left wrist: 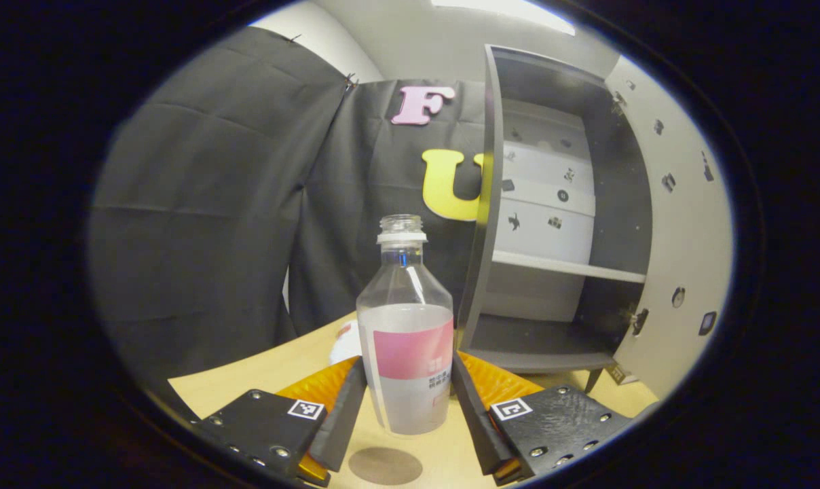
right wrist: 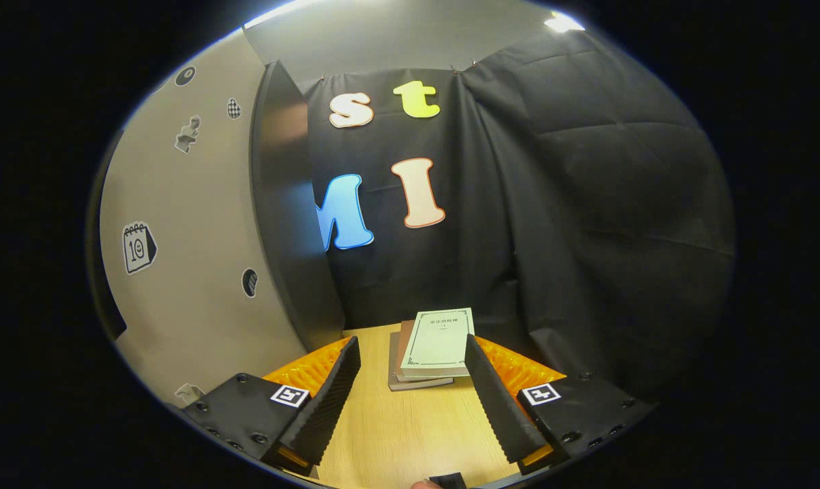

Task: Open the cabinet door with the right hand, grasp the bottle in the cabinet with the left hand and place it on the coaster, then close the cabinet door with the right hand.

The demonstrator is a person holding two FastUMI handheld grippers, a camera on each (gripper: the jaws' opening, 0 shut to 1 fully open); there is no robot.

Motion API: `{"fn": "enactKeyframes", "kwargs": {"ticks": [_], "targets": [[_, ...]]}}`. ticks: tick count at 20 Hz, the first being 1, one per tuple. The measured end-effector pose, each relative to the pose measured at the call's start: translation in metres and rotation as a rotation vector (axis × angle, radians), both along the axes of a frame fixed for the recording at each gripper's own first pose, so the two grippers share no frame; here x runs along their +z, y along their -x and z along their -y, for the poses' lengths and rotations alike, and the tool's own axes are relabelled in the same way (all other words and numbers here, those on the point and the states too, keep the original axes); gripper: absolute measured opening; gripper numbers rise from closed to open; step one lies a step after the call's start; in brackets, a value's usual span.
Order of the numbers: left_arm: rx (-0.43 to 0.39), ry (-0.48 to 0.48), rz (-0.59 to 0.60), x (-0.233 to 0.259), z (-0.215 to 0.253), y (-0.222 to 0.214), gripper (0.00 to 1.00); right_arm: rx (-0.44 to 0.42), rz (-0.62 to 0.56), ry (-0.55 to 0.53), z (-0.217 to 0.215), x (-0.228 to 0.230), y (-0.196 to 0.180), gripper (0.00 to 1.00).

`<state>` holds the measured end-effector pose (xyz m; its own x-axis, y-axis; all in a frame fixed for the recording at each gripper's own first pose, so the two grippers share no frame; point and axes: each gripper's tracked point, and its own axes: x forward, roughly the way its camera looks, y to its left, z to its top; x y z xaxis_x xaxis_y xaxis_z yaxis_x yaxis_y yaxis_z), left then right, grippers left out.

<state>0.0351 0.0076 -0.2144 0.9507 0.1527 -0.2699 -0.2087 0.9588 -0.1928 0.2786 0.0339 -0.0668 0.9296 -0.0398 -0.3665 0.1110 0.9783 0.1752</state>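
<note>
A clear, capless bottle [left wrist: 405, 326] with a pink label and some water stands upright between my left gripper's [left wrist: 408, 367] fingers, which press on both its sides. Its base hangs just beyond a round brownish coaster [left wrist: 385, 465] lying on the wooden table [left wrist: 247, 380]. Behind and to the right, the dark cabinet [left wrist: 552, 272] stands open with bare shelves, its pale door [left wrist: 681, 238] swung out to the right. In the right gripper view, my right gripper [right wrist: 412, 353] is open over the table with nothing between its fingers, and the stickered cabinet door [right wrist: 193, 258] is close on its left.
A short stack of books [right wrist: 432, 348] lies on the table [right wrist: 396, 435] just ahead of the right gripper. A small white object [left wrist: 345, 343] sits on the table behind the bottle. Black cloth walls close off the back and sides.
</note>
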Motion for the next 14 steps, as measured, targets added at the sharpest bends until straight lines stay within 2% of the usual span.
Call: {"fn": "enactKeyframes", "kwargs": {"ticks": [7, 14], "targets": [[0.024, 0.024, -0.135, -0.084, 0.000, 0.019, 0.74, -0.023, -0.001, 0.027, 0.010, 0.004, 0.014, 0.98], [0.030, -0.015, -0.158, -0.117, -0.001, 0.022, 0.72, -0.044, -0.012, 0.056, 0.014, 0.006, 0.022, 0.98]]}}
